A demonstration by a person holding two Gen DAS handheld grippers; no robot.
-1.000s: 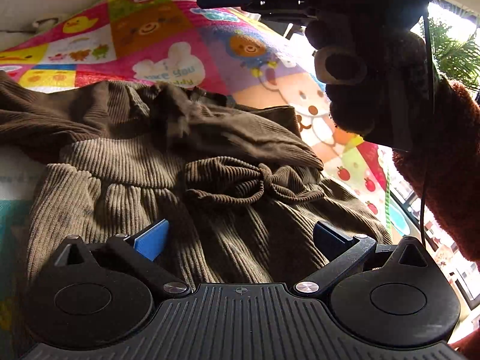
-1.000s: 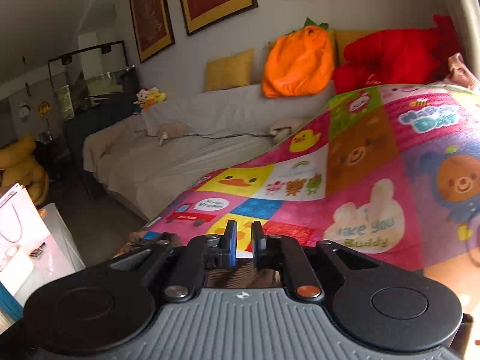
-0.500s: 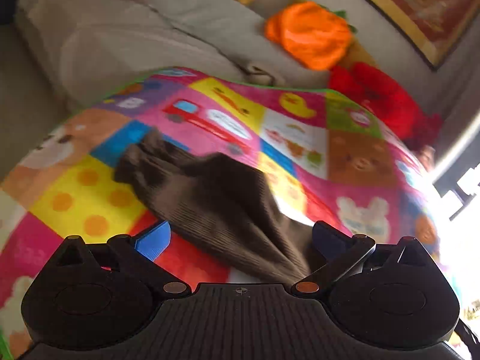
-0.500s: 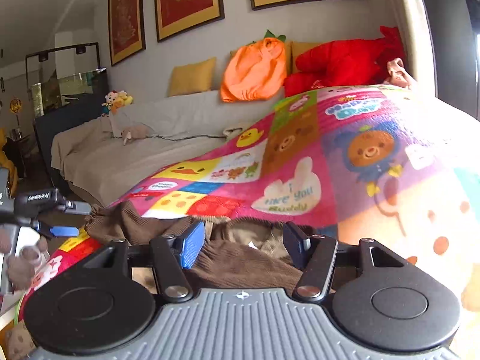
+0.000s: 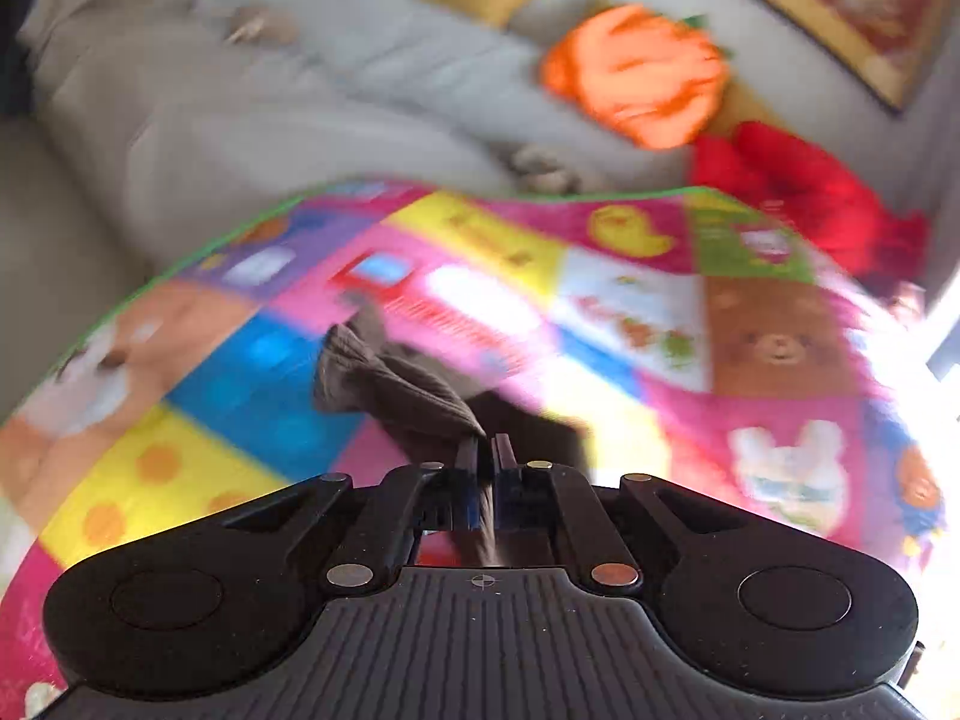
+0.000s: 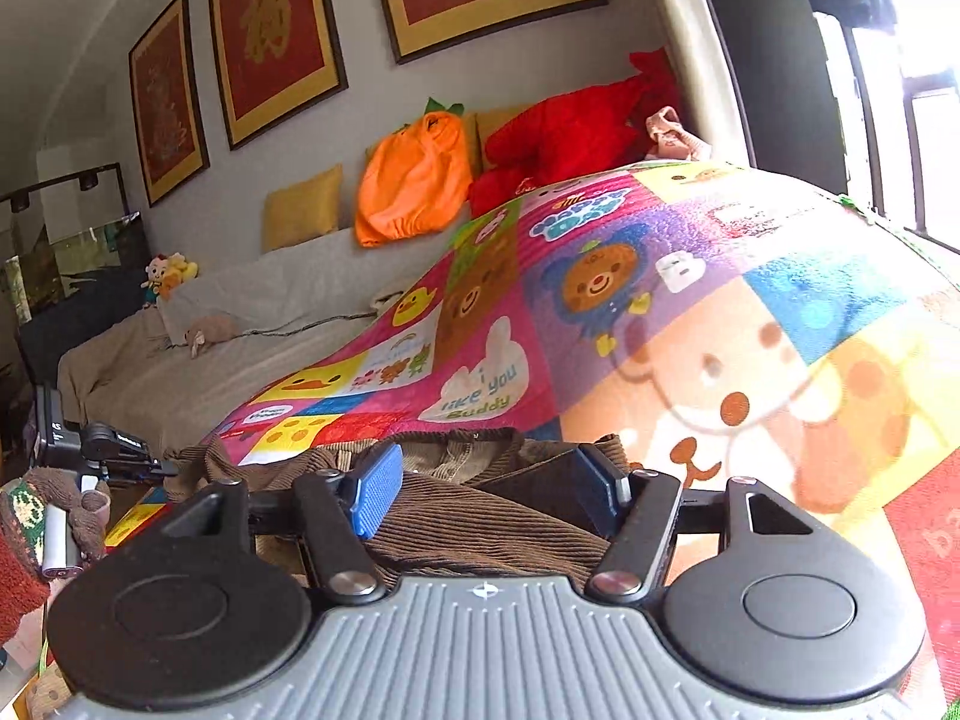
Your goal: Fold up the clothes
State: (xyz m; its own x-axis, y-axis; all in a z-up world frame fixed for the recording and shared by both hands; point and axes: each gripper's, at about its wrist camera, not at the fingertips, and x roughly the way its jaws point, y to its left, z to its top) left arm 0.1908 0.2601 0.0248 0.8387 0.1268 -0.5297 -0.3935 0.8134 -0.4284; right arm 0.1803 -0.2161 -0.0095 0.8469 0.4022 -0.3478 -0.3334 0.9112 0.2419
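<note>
A brown ribbed garment [image 6: 456, 504] lies on a colourful cartoon play mat [image 6: 690, 324]. My left gripper [image 5: 485, 450] is shut on a sleeve-like end of the brown garment [image 5: 396, 390], which stretches forward over the mat [image 5: 630, 312]; this view is blurred by motion. My right gripper [image 6: 483, 480] is open, its blue pads either side of the garment's collar area, just above the cloth. The left gripper also shows at the left edge of the right wrist view [image 6: 108, 450].
A grey-covered sofa [image 6: 252, 312] runs behind the mat with a yellow cushion [image 6: 303, 210], an orange pumpkin cushion [image 6: 414, 174] and a red plush [image 6: 570, 132]. Framed pictures hang on the wall. A window is at the right.
My left gripper has closed on the end of the brown garment and is moving with it. My right gripper stays open and has come lower over the garment.
</note>
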